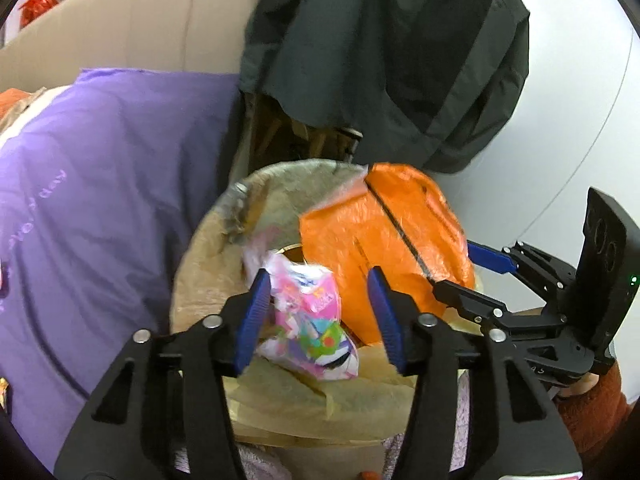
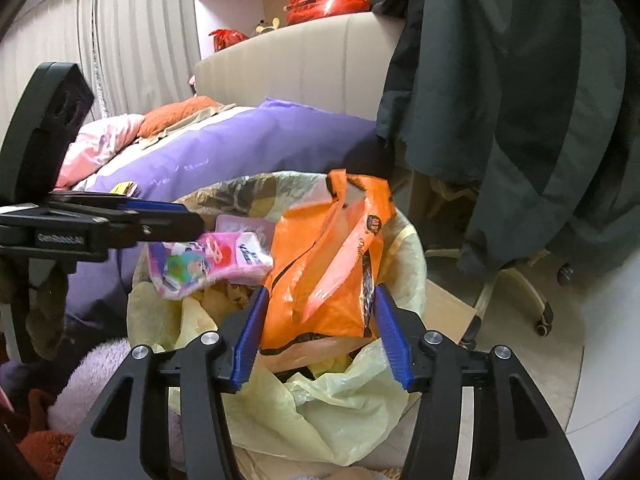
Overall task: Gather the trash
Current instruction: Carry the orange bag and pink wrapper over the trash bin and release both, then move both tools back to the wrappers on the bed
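Observation:
A trash bin (image 1: 188, 272) lined with a pale yellow bag (image 2: 344, 408) stands beside the bed. A pink printed wrapper (image 1: 308, 320) lies at the bin's mouth between the wide-spread fingers of my left gripper (image 1: 320, 276); the pads do not press on it. An orange plastic bag (image 2: 320, 264) sits in the bin between the spread fingers of my right gripper (image 2: 320, 292), loose and not pinched. In the left wrist view the right gripper (image 1: 476, 276) reaches in from the right by the orange bag (image 1: 360, 232). In the right wrist view the left gripper (image 2: 192, 220) hovers over the wrapper (image 2: 208, 260).
Purple bedding (image 1: 100, 200) borders the bin on the left. A dark jacket (image 1: 400, 60) hangs over a wheeled chair (image 2: 516, 292) behind and to the right. Flat cardboard (image 2: 448, 308) lies on the floor by the bin. Fuzzy lilac fabric (image 2: 92, 376) lies low left.

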`<action>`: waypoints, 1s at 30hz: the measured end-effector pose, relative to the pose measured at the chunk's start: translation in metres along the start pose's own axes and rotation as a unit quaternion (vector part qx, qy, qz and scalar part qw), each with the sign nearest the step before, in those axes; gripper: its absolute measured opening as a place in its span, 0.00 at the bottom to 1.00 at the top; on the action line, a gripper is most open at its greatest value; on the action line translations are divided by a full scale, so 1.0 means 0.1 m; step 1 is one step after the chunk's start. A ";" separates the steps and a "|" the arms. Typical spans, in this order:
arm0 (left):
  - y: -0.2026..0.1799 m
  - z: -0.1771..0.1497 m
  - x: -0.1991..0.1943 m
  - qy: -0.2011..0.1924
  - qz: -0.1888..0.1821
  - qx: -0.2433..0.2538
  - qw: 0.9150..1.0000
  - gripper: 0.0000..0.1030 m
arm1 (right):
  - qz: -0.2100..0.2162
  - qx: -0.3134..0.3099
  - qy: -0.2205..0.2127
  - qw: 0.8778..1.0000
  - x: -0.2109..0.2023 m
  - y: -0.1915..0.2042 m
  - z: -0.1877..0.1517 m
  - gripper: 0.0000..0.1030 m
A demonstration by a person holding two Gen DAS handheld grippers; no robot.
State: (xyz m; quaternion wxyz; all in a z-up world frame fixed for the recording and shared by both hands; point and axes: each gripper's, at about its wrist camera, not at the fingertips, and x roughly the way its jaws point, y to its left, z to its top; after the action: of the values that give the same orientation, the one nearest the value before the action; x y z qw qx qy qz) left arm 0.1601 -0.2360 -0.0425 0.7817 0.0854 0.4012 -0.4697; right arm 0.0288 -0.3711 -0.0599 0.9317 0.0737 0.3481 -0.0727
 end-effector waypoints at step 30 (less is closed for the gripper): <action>1.23 -0.66 -2.19 -0.138 0.168 -0.049 0.975 0.50 | 0.062 -0.100 -0.065 0.991 -0.46 1.74 0.68 0.61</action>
State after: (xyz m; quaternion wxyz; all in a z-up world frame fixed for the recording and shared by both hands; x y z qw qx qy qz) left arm 0.1712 0.0102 0.0391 0.9005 0.0477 0.2924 -0.3184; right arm 0.0700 -0.2099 0.0364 0.9578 -0.0036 0.2871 0.0156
